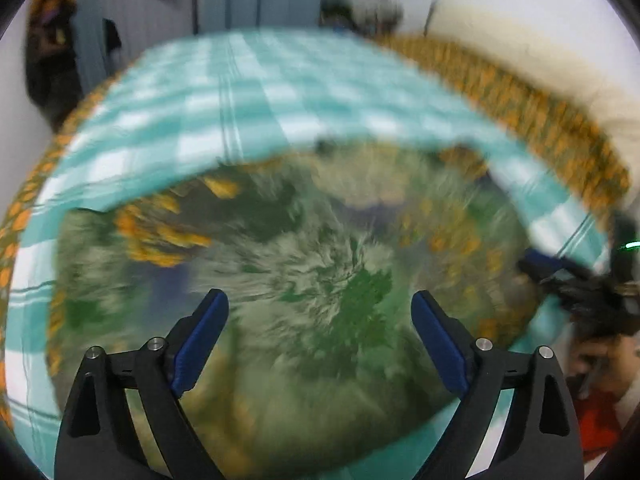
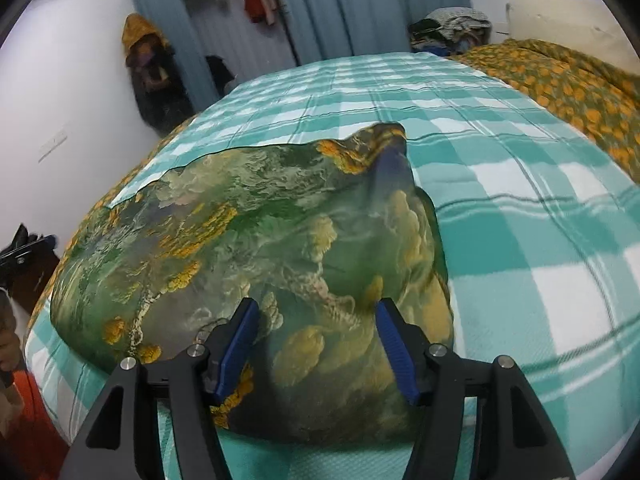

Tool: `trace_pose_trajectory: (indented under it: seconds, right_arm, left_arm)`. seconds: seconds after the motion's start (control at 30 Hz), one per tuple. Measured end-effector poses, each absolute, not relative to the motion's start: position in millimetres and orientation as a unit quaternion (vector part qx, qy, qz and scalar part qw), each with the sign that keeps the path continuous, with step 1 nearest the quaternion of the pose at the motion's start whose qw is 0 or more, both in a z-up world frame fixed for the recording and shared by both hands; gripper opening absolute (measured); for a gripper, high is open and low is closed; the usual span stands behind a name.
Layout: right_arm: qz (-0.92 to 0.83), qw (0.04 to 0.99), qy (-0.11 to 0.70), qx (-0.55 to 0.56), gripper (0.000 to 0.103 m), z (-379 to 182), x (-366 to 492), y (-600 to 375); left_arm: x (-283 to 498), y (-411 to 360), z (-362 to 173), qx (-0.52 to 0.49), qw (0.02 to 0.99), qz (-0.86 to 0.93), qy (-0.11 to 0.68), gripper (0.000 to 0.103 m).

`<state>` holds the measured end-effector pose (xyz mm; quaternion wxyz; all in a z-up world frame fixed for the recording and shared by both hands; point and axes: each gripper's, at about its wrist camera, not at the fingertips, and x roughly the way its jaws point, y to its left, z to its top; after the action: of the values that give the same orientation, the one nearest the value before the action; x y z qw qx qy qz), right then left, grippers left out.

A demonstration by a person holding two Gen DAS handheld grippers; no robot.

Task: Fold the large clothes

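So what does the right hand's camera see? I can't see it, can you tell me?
A green and orange patterned cloth lies folded on a bed's teal and white checked blanket, and the right gripper hovers open over its near edge, holding nothing. An orange flowered cover lies at the far right.

A home bedroom. A bed under a teal checked sheet [image 2: 500, 168] fills the middle, blue curtains [image 2: 360, 4] hang at twelve o'clock, and clothes [image 2: 148, 76] hang on the wall at ten o'clock.
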<state>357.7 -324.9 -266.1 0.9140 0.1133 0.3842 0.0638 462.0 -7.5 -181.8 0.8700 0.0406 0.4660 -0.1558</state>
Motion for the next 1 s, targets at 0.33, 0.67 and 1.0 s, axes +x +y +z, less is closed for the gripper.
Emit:
trace_pose_trajectory:
  seconds: [0.33, 0.67, 1.0]
  right_arm:
    - [0.075, 0.918, 0.375, 0.103, 0.063, -274.1, 349.0, -322.8]
    - [0.090, 0.919, 0.370, 0.099, 0.064, -276.5, 351.7, -323.4]
    - [0.093, 0.919, 0.373, 0.087, 0.064, -274.4, 351.2, -320.1]
  left_arm:
    - [571.0, -16.8, -237.2, -0.009, 0.828, -0.061, 0.557, 0.103]
    - [630.6, -13.9, -263.1, -0.021, 0.832, -0.008, 0.555, 0.103]
    - [564.3, -15.7, -233.4, 0.029, 0.832, -0.086, 0.547, 0.102]
